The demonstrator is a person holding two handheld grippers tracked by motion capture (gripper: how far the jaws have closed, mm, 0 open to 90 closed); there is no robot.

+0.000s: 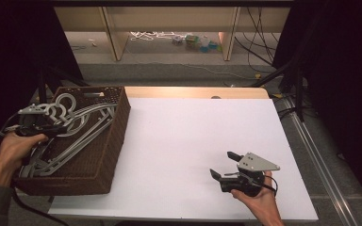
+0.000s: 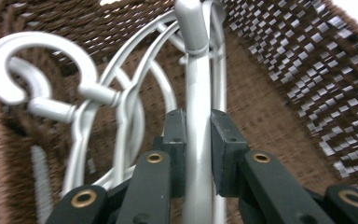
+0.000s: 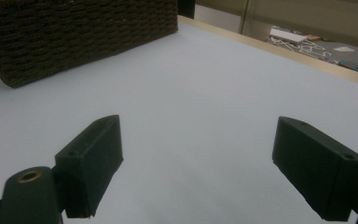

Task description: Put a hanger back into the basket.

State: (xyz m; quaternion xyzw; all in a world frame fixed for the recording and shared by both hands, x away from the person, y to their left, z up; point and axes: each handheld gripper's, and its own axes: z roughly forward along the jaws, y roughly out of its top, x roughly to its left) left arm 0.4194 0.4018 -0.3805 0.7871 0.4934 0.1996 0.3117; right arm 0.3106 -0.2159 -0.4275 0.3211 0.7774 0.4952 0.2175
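A brown wicker basket stands on the left of the white table and holds several grey plastic hangers. My left gripper reaches into the basket from the left. In the left gripper view, the gripper has its pads pressed on the straight bar of one grey hanger; other hangers' hooks lie to its left. Near the table's front right, my right gripper is held low in a hand, open, with nothing between its jaws.
The basket's woven wall rises beyond the right gripper, across bare white tabletop. A wooden strip edges the table's far side. Beyond it are shelf legs and cables on the floor. A metal rail runs along the right.
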